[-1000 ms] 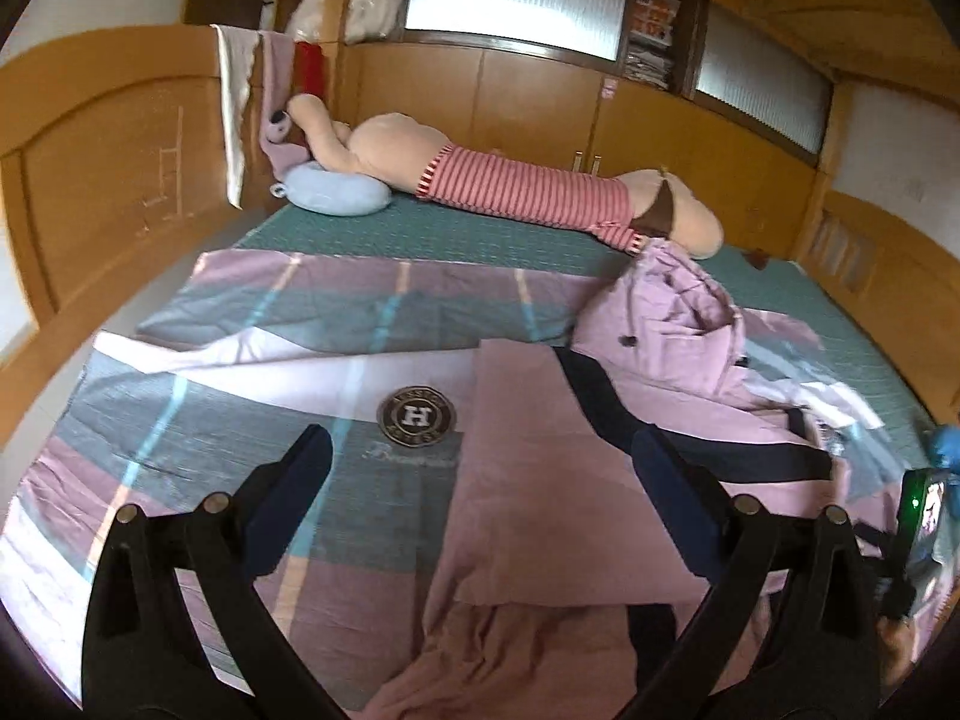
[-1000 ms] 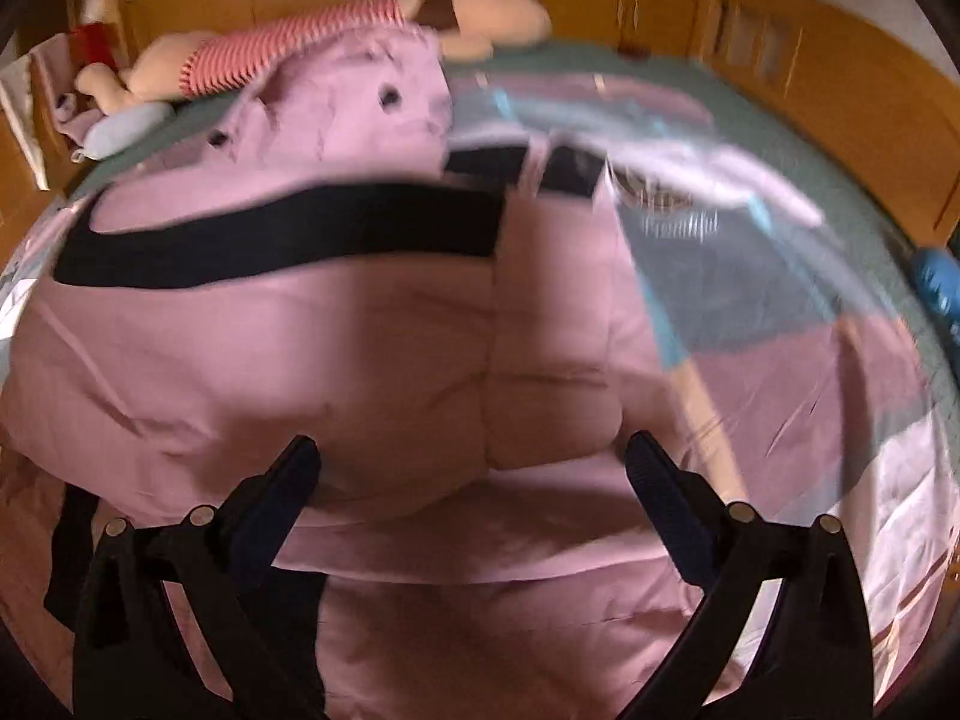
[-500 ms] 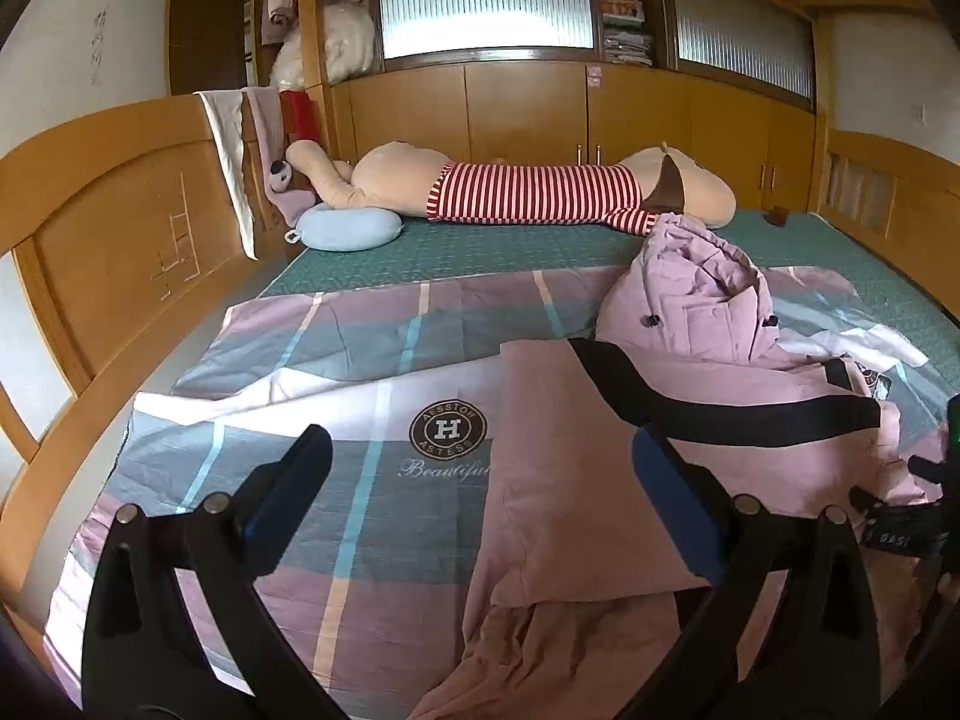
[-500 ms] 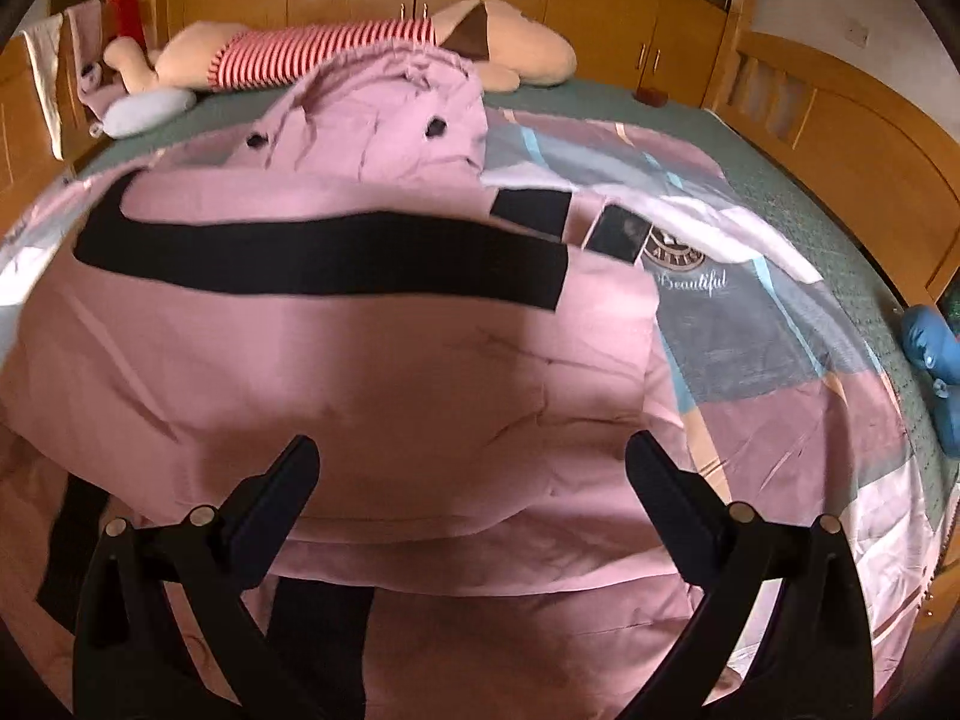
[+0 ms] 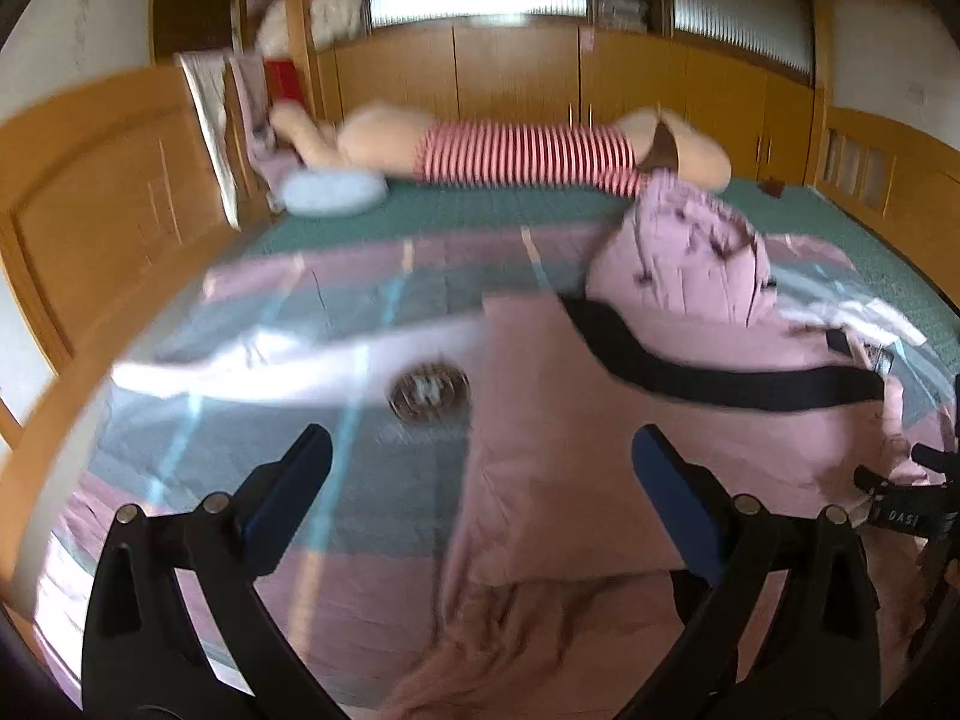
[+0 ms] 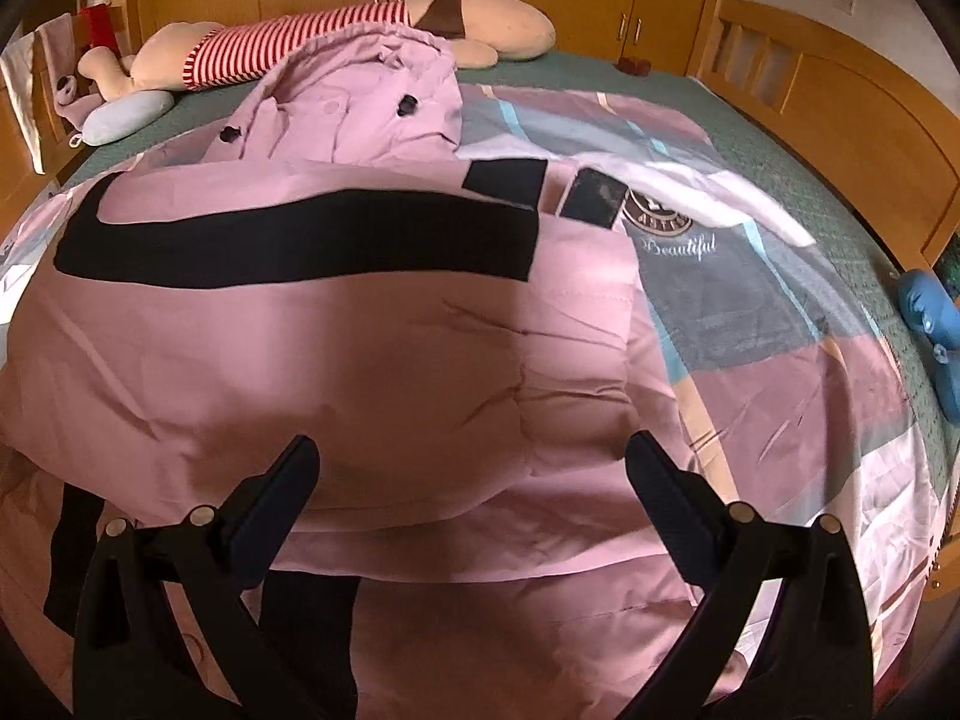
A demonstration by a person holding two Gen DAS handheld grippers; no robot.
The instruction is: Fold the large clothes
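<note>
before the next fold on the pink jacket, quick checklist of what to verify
1. Left gripper open and empty: ok.
2. Right gripper open and empty: ok.
3. Pink jacket lying on the quilt within reach: ok.
4. Hood flattened: not ok, it is bunched up.
5. Plush toy clear of the jacket body: ok, though the hood reaches close to it.
6. Left view sharp enough to aim: not ok, blurred.
</note>
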